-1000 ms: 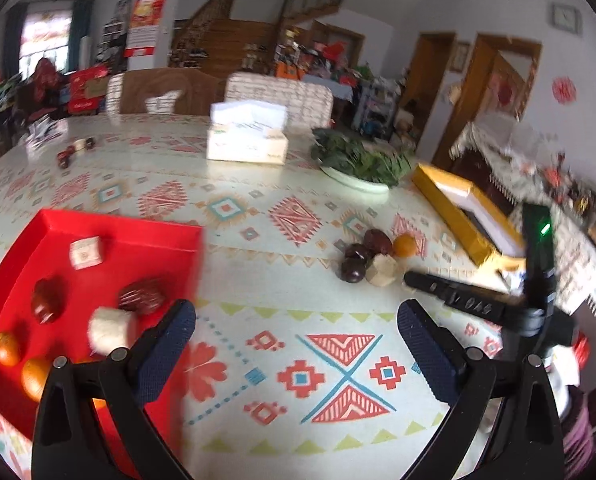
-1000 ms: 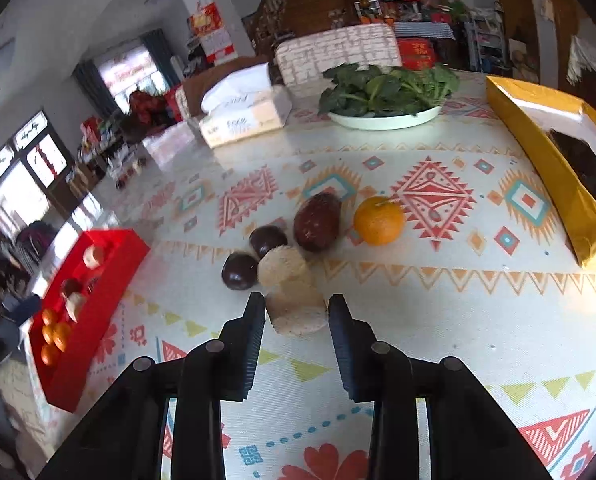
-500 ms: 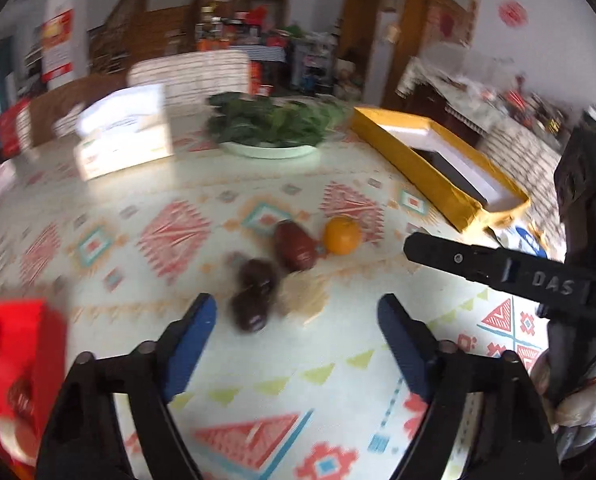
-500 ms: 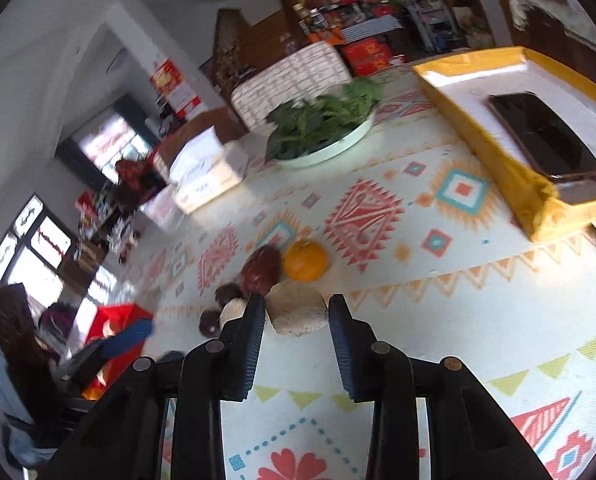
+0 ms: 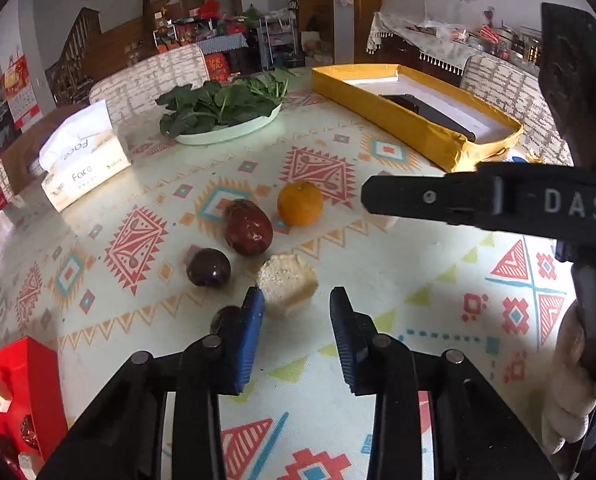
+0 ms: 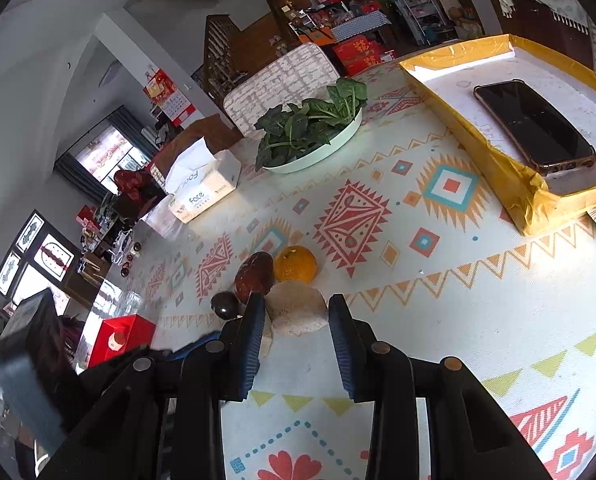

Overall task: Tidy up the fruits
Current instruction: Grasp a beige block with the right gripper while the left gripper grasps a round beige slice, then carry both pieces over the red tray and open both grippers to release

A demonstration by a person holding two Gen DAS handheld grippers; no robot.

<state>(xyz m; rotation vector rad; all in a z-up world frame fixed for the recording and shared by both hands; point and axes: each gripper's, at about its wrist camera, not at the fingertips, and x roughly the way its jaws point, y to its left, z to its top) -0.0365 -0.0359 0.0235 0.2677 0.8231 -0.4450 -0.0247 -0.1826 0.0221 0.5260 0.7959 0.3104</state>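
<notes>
Left claw [image 5: 296, 336] was closing around a pale chunk [image 5: 287, 290] — right claw [image 6: 296, 336] pinched another [image 6: 296, 308]; off-centre pads risked slip.

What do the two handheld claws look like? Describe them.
Both claws, left and right, have black angular frames with silver pivot bolts and ribbed blue finger pads. The left wrist view shows the right one's black side bar, lettered "DAS", and a green indicator light.

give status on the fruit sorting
left gripper closing around pale block, no grip yet. right gripper shut on second block. dark fruit close beside left jaws.
</notes>
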